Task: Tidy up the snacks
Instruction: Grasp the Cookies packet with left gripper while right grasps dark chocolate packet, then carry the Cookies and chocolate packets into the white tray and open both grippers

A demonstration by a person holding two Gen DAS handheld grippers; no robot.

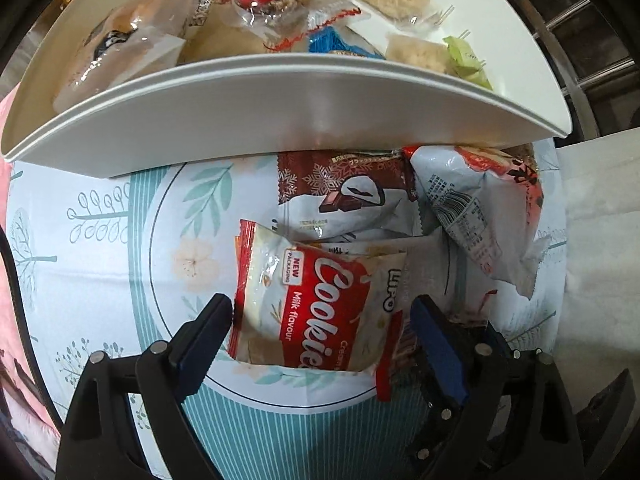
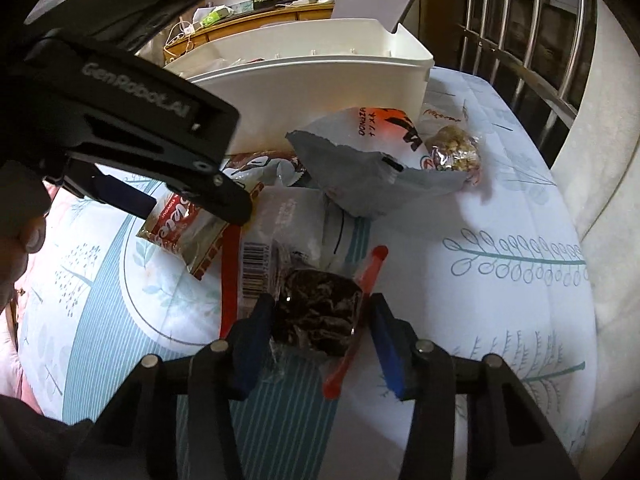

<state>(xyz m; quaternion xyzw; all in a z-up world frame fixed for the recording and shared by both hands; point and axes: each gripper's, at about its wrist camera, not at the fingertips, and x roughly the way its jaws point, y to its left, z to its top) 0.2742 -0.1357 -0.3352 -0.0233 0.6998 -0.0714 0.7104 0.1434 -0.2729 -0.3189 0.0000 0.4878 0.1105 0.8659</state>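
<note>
The left gripper (image 1: 322,320) stands with its tongs apart around a red-and-cream packet (image 1: 316,308) reading "Cookies, Milk flavour, NEW PACKAGING" (brand LIPO), which lies on the leaf-printed cloth (image 1: 100,240) before the white bin (image 1: 280,108). The right gripper (image 2: 318,334), tongs apart, straddles a clear-wrapped dark cake (image 2: 316,320) with a barcode beside it; the left gripper's body reads "GenRobot.AI".

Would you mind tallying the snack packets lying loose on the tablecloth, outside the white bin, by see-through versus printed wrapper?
See-through wrappers: 2 (dark cake, nut cluster)
Printed wrappers: 3 (Cookies packet, chocolate-pie packet, grey packet)
Total: 5
</note>
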